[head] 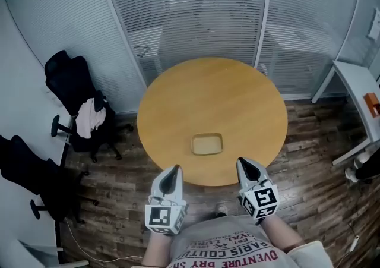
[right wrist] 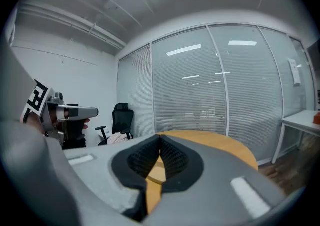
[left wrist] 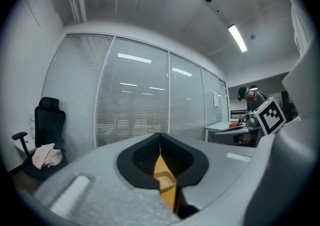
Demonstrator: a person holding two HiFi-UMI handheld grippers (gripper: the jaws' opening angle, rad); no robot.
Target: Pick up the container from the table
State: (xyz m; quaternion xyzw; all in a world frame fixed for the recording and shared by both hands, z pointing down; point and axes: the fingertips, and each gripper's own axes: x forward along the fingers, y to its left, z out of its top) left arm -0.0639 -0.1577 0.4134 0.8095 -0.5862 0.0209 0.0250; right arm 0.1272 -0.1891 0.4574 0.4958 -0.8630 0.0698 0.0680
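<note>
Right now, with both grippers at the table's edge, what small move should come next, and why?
Probably open the jaws. The left gripper and right gripper are both shut and empty, while the container lies untouched on the table just ahead, between them; shut jaws cannot take its rim.

Both hands are held low in front of the torso, side by side and well apart. The left claw (head: 173, 170) points forward and roughly level, its jaws closed pad to pad with nothing between them, as the left gripper view (left wrist: 160, 137) shows. The right claw (head: 245, 163) points forward and tips slightly downward, its jaws likewise pressed together and empty (right wrist: 160, 139). Each claw's marker cube (head: 165, 217) sits at its rear, just ahead of the bare forearms (head: 284, 236).
</note>
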